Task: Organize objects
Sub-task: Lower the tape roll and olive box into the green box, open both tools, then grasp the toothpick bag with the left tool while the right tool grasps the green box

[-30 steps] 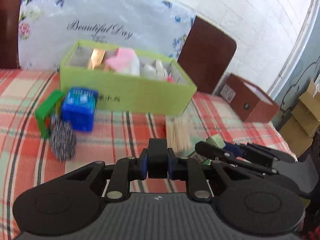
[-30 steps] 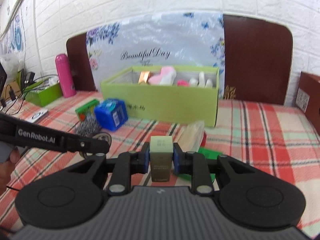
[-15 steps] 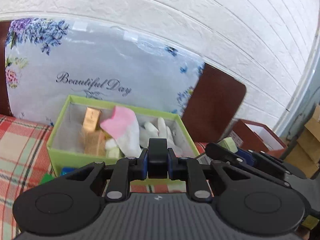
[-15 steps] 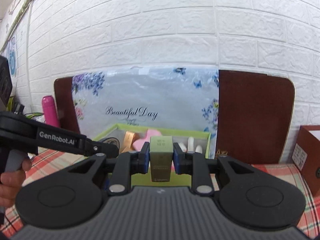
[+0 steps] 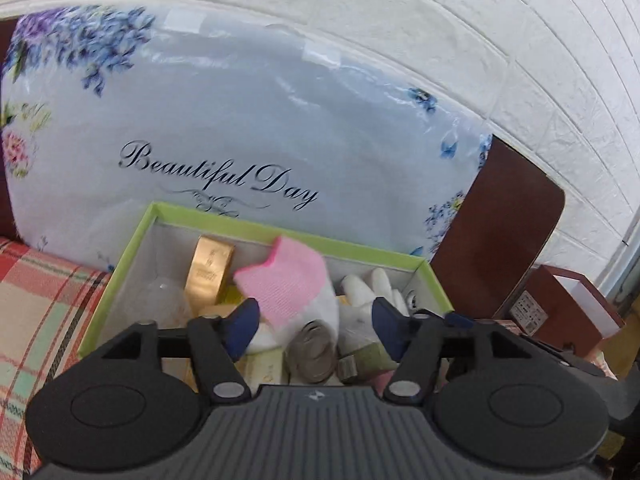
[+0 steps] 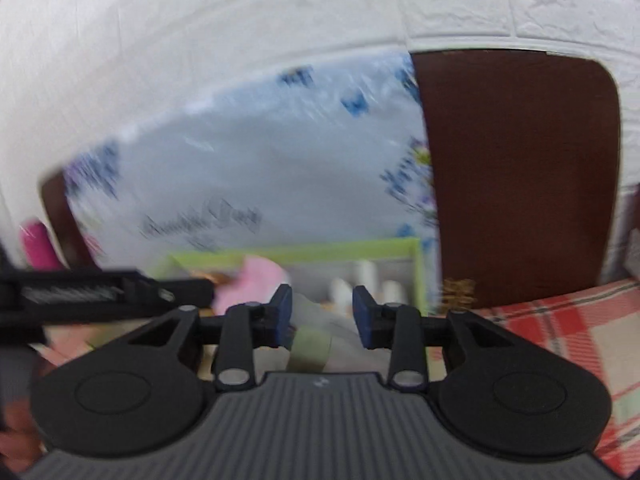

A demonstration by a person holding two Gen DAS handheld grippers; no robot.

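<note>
Behind a green box (image 5: 132,249) on the plaid-covered bed, a plastic-wrapped floral package (image 5: 248,112) reads "Beautiful Day" in script. Over the box, the left gripper (image 5: 316,326) is opening, its blue pads wide apart with nothing gripped; a grey roll (image 5: 314,350) and a small olive box (image 5: 370,358) lie in the box below, beside a gold carton (image 5: 209,270) and a pink cloth (image 5: 282,282). Alongside, the right gripper (image 6: 322,316) is also opening, a blurred olive shape (image 6: 310,348) loose beneath its parted pads.
</note>
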